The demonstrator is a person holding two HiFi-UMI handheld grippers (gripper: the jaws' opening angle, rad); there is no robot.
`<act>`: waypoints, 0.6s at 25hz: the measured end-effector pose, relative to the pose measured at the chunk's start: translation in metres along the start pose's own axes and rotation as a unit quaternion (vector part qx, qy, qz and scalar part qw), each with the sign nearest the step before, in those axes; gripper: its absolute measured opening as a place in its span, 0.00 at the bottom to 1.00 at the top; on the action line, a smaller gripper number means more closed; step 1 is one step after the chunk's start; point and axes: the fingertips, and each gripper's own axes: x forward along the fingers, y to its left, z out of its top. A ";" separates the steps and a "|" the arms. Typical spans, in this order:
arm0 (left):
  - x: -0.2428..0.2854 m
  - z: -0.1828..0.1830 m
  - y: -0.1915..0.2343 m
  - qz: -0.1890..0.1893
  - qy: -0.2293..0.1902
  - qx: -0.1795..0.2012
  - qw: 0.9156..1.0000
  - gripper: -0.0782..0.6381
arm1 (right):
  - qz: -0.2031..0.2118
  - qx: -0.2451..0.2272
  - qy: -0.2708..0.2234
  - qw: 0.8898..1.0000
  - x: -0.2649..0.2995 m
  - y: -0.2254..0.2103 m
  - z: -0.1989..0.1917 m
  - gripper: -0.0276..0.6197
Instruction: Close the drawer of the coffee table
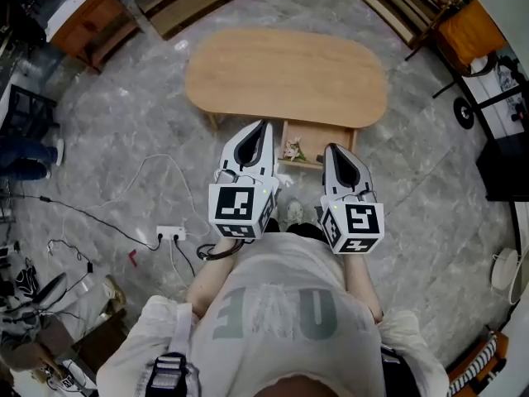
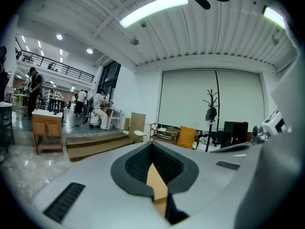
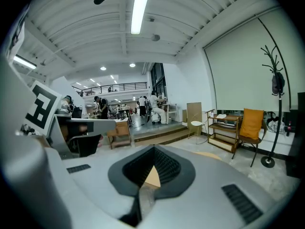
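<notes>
The oval wooden coffee table (image 1: 285, 77) stands on the marble floor in front of me. Its drawer (image 1: 322, 141) is pulled out toward me, with a small pale flowery object (image 1: 293, 150) in its left part. My left gripper (image 1: 263, 126) is shut and empty, its tip over the table's near edge just left of the drawer. My right gripper (image 1: 333, 149) is also shut and empty, with its tip over the drawer's right part. In the left gripper view the left gripper (image 2: 153, 144) shows meeting pads, and so does the right gripper (image 3: 153, 149) in the right gripper view.
A white power strip (image 1: 170, 235) with trailing cables lies on the floor to my left. A wooden cabinet (image 1: 91, 23) stands at the far left and an orange chair (image 1: 469, 30) at the far right. A black box (image 1: 504, 168) sits at the right edge.
</notes>
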 end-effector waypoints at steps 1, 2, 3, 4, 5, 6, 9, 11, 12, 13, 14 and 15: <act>0.002 -0.001 -0.001 0.004 0.002 -0.004 1.000 0.12 | 0.004 -0.003 0.002 1.000 0.000 -0.002 0.001 0.05; 0.005 0.000 -0.003 0.006 0.002 -0.005 1.000 0.12 | 0.006 -0.007 0.003 1.000 0.001 -0.007 0.001 0.05; 0.009 0.000 -0.004 0.005 0.001 -0.004 1.000 0.12 | 0.005 -0.008 0.003 1.000 0.003 -0.011 0.002 0.05; 0.012 0.001 -0.006 0.003 0.000 -0.002 1.000 0.12 | 0.003 -0.006 0.003 1.000 0.005 -0.015 0.001 0.05; 0.013 0.001 -0.006 0.000 0.000 0.000 1.000 0.12 | 0.000 -0.002 0.003 1.000 0.006 -0.017 0.000 0.05; 0.015 0.001 -0.006 -0.003 -0.001 0.001 1.000 0.12 | -0.003 0.000 0.002 1.000 0.008 -0.018 -0.001 0.05; 0.021 0.004 -0.001 -0.007 -0.004 0.002 1.000 0.12 | -0.008 -0.001 -0.004 1.000 0.012 -0.020 0.002 0.05; 0.024 0.006 0.002 -0.008 -0.006 0.005 1.000 0.12 | -0.010 -0.001 -0.010 1.000 0.014 -0.020 0.005 0.05; 0.025 0.007 0.004 -0.008 -0.006 0.007 1.000 0.12 | -0.011 0.000 -0.014 1.000 0.015 -0.021 0.007 0.05; 0.027 0.008 0.004 -0.009 -0.007 0.008 1.000 0.12 | -0.011 0.001 -0.018 1.000 0.015 -0.022 0.009 0.05; 0.029 0.009 0.004 -0.009 -0.007 0.009 1.000 0.12 | -0.012 0.002 -0.022 1.000 0.016 -0.024 0.012 0.05; 0.031 0.010 0.004 -0.009 -0.007 0.011 1.000 0.12 | -0.012 0.004 -0.028 1.000 0.017 -0.027 0.015 0.05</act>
